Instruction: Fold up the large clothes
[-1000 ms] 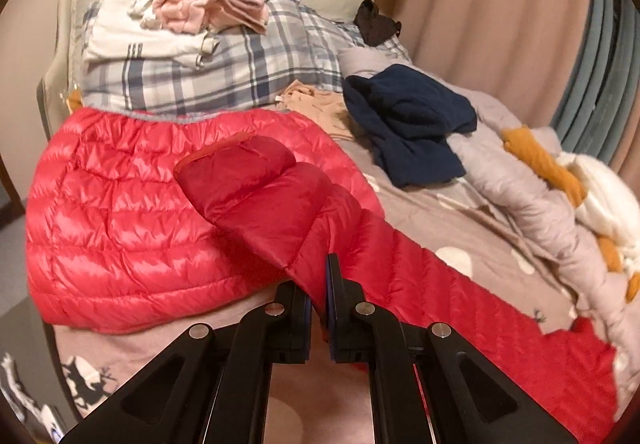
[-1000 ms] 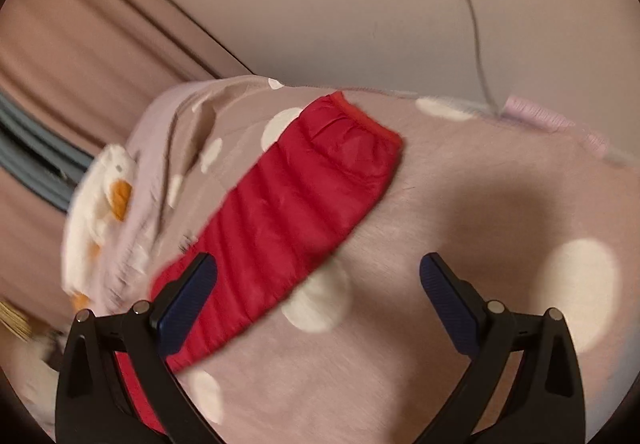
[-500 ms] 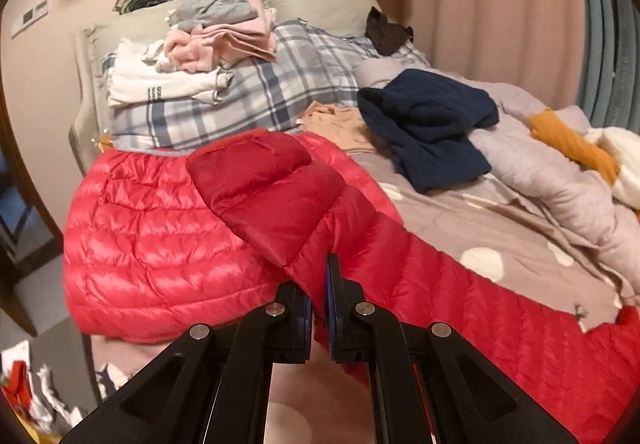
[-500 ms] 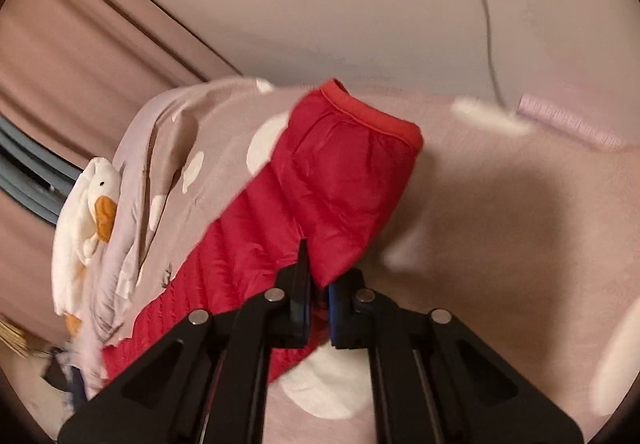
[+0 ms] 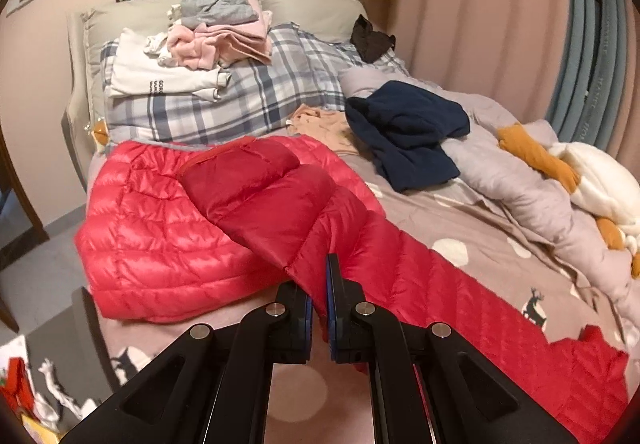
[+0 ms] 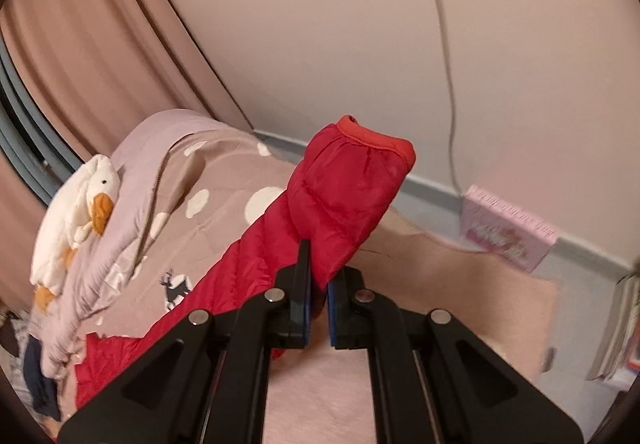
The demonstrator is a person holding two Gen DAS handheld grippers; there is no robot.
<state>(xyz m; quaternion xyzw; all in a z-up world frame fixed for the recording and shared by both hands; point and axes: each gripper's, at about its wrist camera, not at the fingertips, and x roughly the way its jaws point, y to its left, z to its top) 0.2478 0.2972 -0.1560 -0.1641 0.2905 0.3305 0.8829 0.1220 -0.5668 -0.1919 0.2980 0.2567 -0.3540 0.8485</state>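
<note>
A red quilted down jacket (image 5: 160,228) lies spread on the bed, one sleeve folded over its body. My left gripper (image 5: 319,296) is shut on the other sleeve near the shoulder (image 5: 312,244). That sleeve runs right across the bed. In the right wrist view, my right gripper (image 6: 318,300) is shut on the sleeve's cuff end (image 6: 352,187) and holds it lifted above the bed, cuff upward.
A stack of folded clothes (image 5: 208,39) lies on a plaid pillow (image 5: 256,95) at the bed's head. A navy garment (image 5: 408,131) and a rumpled grey duvet (image 5: 532,195) with a duck plush (image 6: 76,203) lie beside the jacket. A pink box (image 6: 508,232) stands by the wall.
My right gripper closed on the sleeve's cuff end and lifted it off the bed. My left gripper kept its hold on the sleeve and rose slightly.
</note>
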